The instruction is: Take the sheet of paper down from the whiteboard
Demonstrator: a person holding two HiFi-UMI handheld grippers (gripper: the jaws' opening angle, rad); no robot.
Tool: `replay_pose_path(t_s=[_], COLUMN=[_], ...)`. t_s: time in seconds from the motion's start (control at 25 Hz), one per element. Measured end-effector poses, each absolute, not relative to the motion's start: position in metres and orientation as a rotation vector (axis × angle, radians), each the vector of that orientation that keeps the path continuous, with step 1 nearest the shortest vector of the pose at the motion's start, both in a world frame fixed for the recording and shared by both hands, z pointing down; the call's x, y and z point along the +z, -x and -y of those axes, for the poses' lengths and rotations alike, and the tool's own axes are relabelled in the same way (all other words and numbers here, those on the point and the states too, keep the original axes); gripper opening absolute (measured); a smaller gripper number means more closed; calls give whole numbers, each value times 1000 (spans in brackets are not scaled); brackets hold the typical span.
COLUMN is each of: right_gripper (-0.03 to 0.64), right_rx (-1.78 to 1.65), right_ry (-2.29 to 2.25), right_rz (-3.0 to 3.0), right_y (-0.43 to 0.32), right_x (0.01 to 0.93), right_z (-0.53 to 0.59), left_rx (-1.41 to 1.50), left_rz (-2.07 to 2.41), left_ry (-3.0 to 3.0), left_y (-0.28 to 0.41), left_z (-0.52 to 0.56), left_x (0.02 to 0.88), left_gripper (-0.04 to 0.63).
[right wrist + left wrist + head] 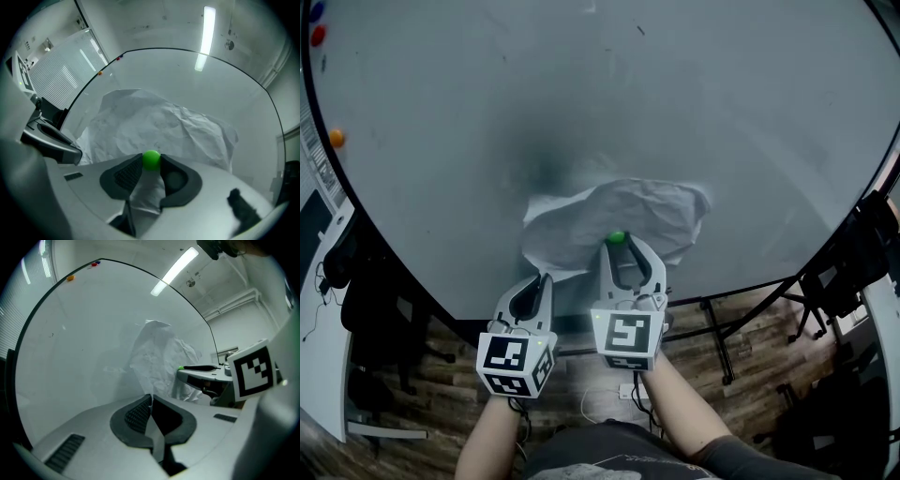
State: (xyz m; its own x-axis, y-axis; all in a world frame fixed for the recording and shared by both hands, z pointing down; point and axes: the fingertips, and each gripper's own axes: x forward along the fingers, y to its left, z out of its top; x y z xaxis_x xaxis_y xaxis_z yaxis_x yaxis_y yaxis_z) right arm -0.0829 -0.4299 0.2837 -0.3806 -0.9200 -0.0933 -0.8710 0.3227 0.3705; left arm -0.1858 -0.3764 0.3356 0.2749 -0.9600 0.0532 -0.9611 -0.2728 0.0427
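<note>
A crumpled white sheet of paper (609, 211) (154, 357) (154, 126) hangs low on the whiteboard (581, 94), pinned by a small green magnet (616, 237) (151, 159). My right gripper (623, 242) (151, 162) points level at the board and stands open, the magnet sitting between its fingertips. To its left, my left gripper (544, 277) (151, 397) is shut on the sheet's lower left edge, a thin strip of paper showing between its pads. The left gripper view shows the right gripper (201, 373) from the side, with the green magnet (180, 367) at its tip.
An orange magnet (336, 138) and a red magnet (317, 36) sit near the board's left edge. Below the board are its black stand legs (722, 337), a wooden floor with a cable, and dark chairs (375, 309) at the left.
</note>
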Motion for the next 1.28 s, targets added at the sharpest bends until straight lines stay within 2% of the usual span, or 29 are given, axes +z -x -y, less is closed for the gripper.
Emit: replay_pose_path(t_s=[0.68,1.28], right_gripper=[118,118], right_rx=[-456,-142], right_ry=[-1675,-1736], right_rz=[2453,2166], right_y=[73,-8], right_x=[300,426], right_z=[421,352], left_rx=[-122,149], left_rz=[1711,1500], left_ry=[-2529,-2550], left_y=[187,174], left_z=[364,330], left_x=[322,421], left_gripper=[14,12])
